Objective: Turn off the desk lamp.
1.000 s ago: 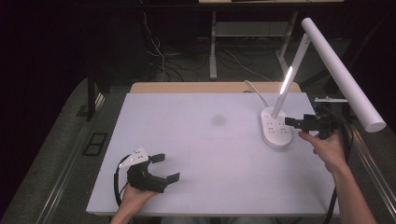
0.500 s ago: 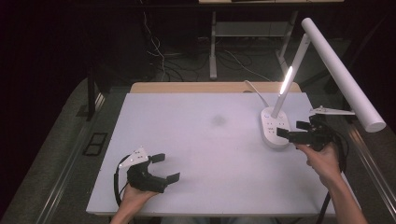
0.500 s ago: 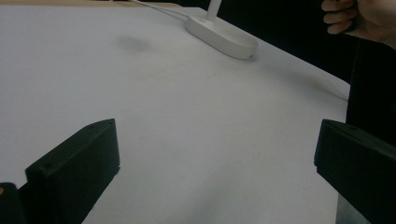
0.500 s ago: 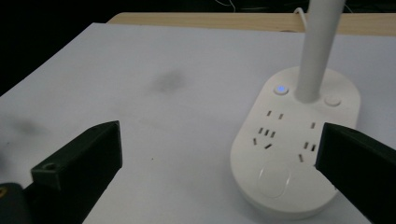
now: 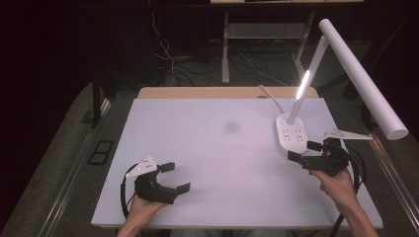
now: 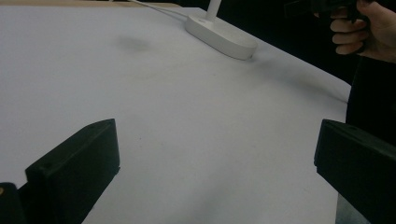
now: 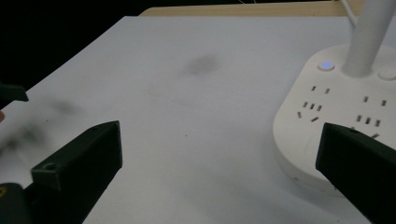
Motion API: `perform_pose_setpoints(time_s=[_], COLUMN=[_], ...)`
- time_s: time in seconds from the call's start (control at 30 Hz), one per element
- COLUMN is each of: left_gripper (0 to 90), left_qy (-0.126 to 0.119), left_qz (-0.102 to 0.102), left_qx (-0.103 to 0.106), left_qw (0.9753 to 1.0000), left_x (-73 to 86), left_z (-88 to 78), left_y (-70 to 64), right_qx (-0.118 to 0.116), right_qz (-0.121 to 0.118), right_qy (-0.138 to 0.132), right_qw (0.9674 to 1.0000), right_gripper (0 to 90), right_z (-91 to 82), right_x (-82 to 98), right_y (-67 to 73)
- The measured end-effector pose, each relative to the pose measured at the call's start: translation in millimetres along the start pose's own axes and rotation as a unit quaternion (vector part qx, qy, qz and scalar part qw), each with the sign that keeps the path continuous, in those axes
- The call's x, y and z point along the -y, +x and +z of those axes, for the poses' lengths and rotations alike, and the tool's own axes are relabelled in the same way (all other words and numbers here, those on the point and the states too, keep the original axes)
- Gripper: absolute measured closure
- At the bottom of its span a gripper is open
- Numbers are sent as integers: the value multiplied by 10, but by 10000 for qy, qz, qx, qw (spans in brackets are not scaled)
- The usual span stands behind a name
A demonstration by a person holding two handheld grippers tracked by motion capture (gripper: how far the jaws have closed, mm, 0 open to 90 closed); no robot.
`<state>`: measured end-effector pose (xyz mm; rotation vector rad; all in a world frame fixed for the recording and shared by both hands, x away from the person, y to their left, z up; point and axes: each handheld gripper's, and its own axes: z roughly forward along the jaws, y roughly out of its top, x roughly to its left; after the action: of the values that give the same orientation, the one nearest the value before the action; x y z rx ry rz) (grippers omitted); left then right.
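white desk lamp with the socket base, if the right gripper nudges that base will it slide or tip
The white desk lamp with the flat oval socket base would probably slide rather than tip, since that base sits low and broad on the smooth white tabletop. Its long tube head overhangs to the right, so a hard shove might rock it. The white cord behind could drag.

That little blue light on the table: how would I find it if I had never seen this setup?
Start at the large white tabletop and go to its far right side, where a white oval lamp base with socket slots sits. The small round blue light glows on the base beside the white lamp stem, the one coloured spot there.
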<state>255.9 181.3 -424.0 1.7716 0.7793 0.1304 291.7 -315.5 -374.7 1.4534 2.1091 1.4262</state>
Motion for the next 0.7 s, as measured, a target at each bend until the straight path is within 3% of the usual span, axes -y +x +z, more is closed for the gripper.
perform_pose_setpoints(time_s=[0.37, 0.6, 0.7], left_gripper=[0, 0, 0], left_qy=[5, 19, 28], left_qz=[20, 9, 10], left_qx=[-5, 2, -1], left_qw=[10000, 10000, 10000], left_x=[1, 3, 3], left_z=[2, 11, 12], left_y=[3, 0, 4], right_qx=[-262, -353, -352], right_qz=[-100, -215, -375], right_qy=[-138, 18, 72], right_qw=[9995, 9991, 9987], right_gripper=[6, 6, 6], right_z=[-10, 18, 27], right_x=[347, 583, 667], right_y=[80, 148, 202])
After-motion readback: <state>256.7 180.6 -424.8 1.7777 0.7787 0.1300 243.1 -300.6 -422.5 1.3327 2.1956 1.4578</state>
